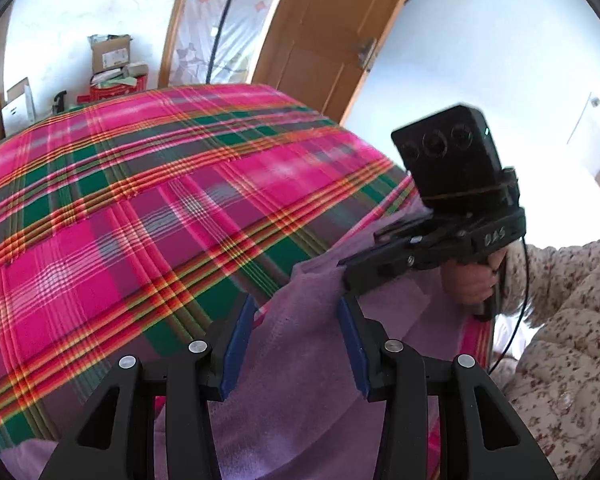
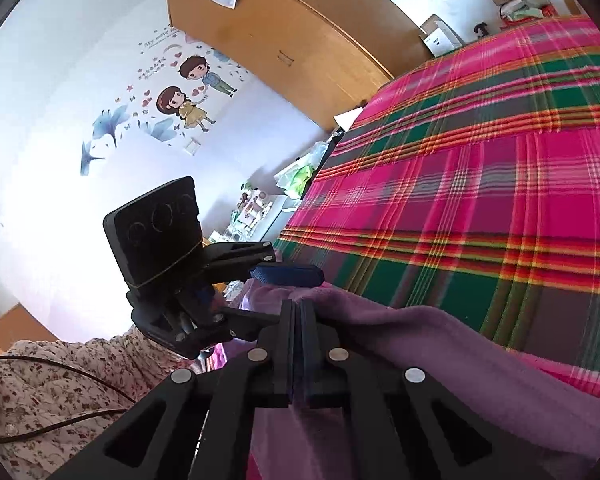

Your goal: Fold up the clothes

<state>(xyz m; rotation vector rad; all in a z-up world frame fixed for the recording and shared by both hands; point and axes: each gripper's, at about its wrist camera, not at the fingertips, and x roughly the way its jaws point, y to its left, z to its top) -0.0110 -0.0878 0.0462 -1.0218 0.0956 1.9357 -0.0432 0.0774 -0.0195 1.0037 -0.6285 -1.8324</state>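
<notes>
Step in hand, by my reading: you are gathering the soft lilac fleece garment [image 1: 300,360] at the near edge of the bed for a fold.

Your right gripper [image 2: 298,308] has its jaws pressed together on a ridge of the fleece; the cloth runs out from between the pads and drapes away to the right of them. No earlier view to compare.

Your left gripper [image 1: 296,340] stands about half open. Fleece lies between and below its blue pads [image 1: 236,356], but neither pad presses it: nothing held.

Next move, as I judge it: settle the left jaws over an edge of the fleece just beside the right grip, close, then lift both together so the cloth stays taut.

Surface: the pink, green and orange plaid bedcover [image 1: 140,200], flat and wide beyond the jaws. Room: wooden door [image 1: 320,40] and cardboard boxes [image 1: 112,56] past the bed's far end; cartoon wall sticker [image 2: 184,96] to the left of the right jaws.
</notes>
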